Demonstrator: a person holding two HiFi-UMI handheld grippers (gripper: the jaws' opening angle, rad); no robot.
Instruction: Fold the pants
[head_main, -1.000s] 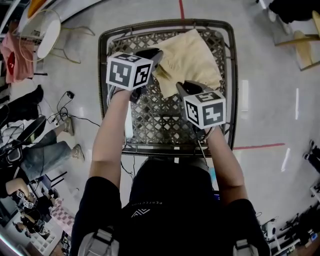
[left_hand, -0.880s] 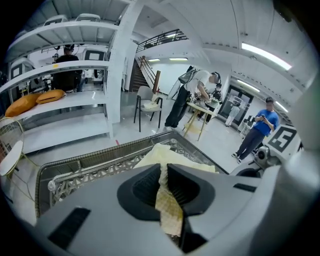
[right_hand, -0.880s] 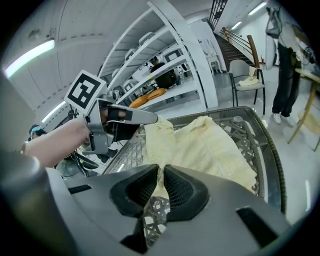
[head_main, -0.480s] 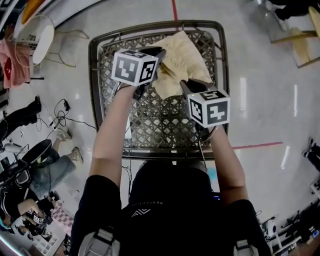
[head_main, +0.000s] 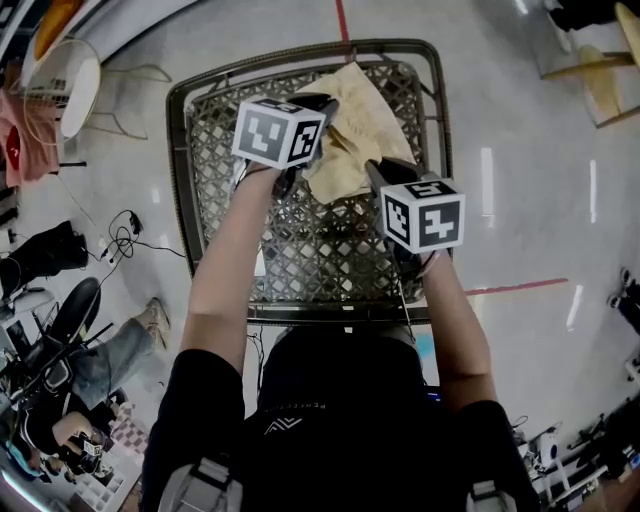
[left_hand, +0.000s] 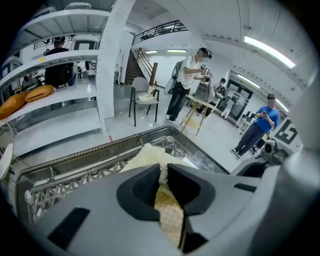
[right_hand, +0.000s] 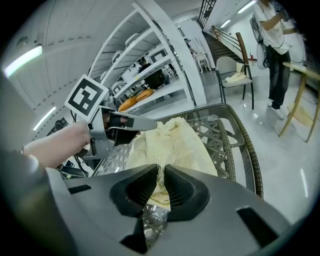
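Pinching the pale yellow pants (head_main: 352, 125) at two spots, each claw is pressed together on cloth. The left claw (left_hand: 163, 175) has a narrow strip of fabric running up between its jaws, and the right claw (right_hand: 161, 176) grips another edge of the same garment. The pants lie bunched toward the far right part of the lattice counter (head_main: 310, 255), with the gripped portions lifted off it and the rest draped on the weave.

This looks like the middle of a fold, with the cloth not yet flat. To do it well, hold the two claws level with each other and equally taut, so the edge between them runs straight instead of sagging. Bring that edge down onto matching cloth with the seams lined up, and let go only once it rests. The open weave could catch a claw tip, so work just above it.
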